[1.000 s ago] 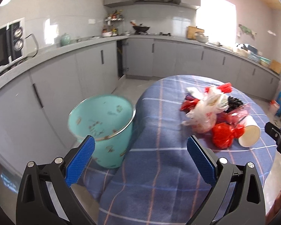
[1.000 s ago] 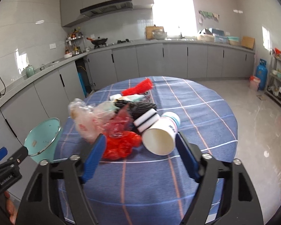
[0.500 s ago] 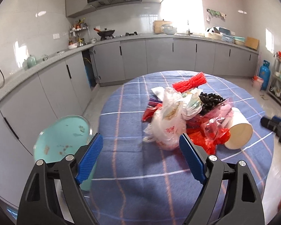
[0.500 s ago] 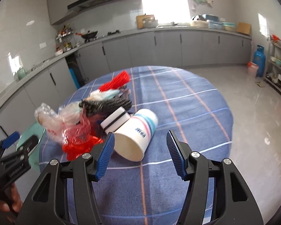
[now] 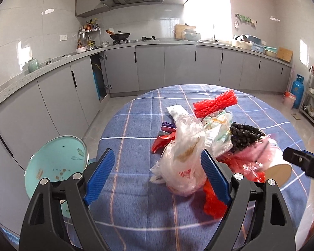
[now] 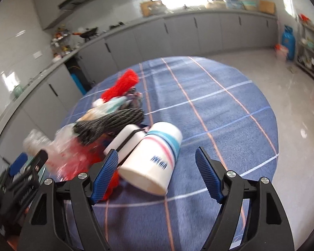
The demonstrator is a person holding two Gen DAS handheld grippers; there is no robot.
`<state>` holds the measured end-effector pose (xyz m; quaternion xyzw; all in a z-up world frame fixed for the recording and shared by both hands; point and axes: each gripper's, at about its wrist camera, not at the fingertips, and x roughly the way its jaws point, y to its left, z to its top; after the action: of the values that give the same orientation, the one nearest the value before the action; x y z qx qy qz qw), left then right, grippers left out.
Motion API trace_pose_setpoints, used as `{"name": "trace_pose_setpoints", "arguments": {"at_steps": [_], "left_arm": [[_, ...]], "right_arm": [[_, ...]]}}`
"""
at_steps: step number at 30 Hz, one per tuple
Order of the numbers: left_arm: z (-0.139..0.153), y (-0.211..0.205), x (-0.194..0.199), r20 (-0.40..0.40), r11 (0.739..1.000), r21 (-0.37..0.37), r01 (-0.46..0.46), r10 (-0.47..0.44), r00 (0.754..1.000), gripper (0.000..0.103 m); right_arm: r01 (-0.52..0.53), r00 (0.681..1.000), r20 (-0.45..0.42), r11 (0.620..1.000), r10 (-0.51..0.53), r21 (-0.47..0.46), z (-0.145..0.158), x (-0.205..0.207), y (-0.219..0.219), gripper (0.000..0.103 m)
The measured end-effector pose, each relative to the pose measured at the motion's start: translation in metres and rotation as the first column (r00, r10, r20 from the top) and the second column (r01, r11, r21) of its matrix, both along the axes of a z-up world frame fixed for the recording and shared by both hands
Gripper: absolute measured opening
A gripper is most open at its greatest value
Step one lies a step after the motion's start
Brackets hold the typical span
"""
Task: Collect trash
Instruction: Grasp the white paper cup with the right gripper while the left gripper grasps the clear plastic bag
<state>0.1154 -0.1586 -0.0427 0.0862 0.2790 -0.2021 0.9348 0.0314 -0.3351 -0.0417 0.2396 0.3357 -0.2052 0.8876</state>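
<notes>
Your right tool (image 6: 156,176) hangs low over the blue checked counter (image 6: 219,108) with its jaws apart and nothing between them — the paper cup (image 6: 152,159) lies on its side just ahead, its open rim nearly at your left fingertip and its body angled away toward the pile. Your left tool (image 5: 157,177) is also spread and empty; the clear plastic bag (image 5: 182,156) sits just ahead between its blue pads, nearer the right one. In the left view, count one cup (image 5: 279,171), one clear bag, one red foam net (image 5: 215,103) at the far side of the heap, one black mesh bundle (image 5: 246,135), crumpled red plastic (image 5: 214,202) by your right pad, a pale wrapper (image 5: 218,129) in the middle, and one teal bin (image 5: 56,163) beside the counter at lower left. All the trash lies bunched together, pieces touching, on the near left part of the counter. Against half a second ago, both tools have closed in on the pile: the cup now fills more of the right view and sits closer to the jaws, and the bag has come right up between the left pads. The right view is blurred.
</notes>
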Motion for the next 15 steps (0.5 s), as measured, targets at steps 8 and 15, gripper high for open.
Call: {"name": "trace_pose_setpoints", "arguments": {"at_steps": [8,15], "left_arm": [[-0.015,0.003,0.014,-0.064,0.999,-0.020,0.033,-0.034,0.997,0.055],[-0.014,0.014,0.019,-0.097,0.993,-0.097,0.073,-0.083,0.992,0.019]], "right_arm": [[-0.053,0.992,-0.096,0.971,0.077,0.232,-0.033,0.033,-0.010,0.070],[-0.048,0.995,-0.075,0.976,0.066,0.212,-0.018,0.020,-0.007,0.053]]}}
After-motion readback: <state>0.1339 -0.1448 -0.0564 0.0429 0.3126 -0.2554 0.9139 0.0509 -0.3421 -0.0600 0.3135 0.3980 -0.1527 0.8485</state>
